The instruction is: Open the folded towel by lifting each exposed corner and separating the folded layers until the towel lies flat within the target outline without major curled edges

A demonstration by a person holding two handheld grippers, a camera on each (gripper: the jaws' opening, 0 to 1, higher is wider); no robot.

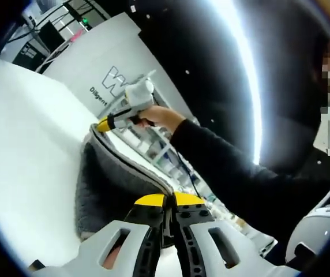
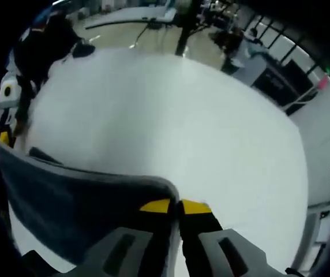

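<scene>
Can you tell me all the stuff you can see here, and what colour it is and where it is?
towel: one, grey with a dark edge band, held up off the table between both grippers; also seen in the right gripper view
table: one, white, under and behind the towel
board with lettering: one, white with dark letters, standing past the table's far edge
background furniture: several dark stands and frames, blurry, far behind the table
left gripper: one, white with yellow tips, shut on the towel's near edge
right gripper: one, white with yellow tips, shut on the towel's other corner; seen from the left gripper view at
person's hand: one, holding the right gripper, with a black sleeve
</scene>
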